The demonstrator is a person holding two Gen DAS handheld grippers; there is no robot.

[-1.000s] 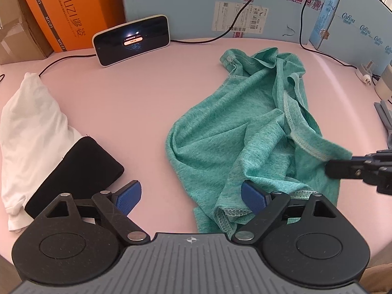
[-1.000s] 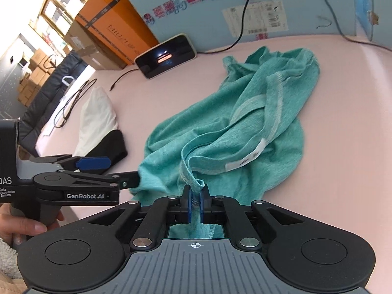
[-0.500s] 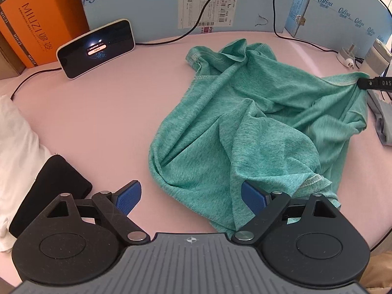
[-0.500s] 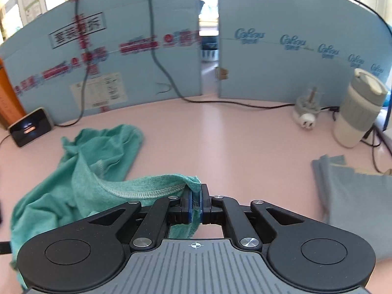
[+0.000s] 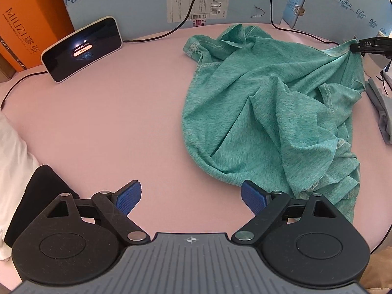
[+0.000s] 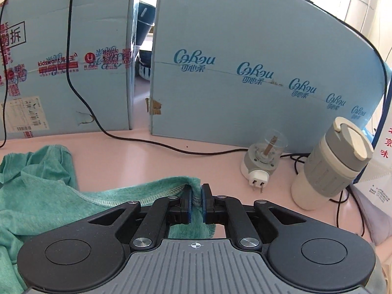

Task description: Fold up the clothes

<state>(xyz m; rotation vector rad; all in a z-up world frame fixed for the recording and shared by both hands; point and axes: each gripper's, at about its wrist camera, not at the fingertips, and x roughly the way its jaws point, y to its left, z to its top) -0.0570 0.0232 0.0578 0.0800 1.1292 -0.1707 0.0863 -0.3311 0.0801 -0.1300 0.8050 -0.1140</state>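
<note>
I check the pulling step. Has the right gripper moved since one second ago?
Yes. The right gripper carried the green shirt's edge from the near side to the blue cardboard wall; its jaws have just been opening, cloth between them.

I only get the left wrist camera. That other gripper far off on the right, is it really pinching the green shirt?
Observer: The right wrist view shows the green shirt's stitched edge between the right gripper's pads. Its jaws have just been opening, so the pinch looks loose.
Operator: What's in front of it?
Observer: A white plug with two prongs lies on the pink table, beyond the fingertips and to their right.
Operator: Anything it might bump?
Observer: A pale lidded cup stands upright just right of the plug.
</note>
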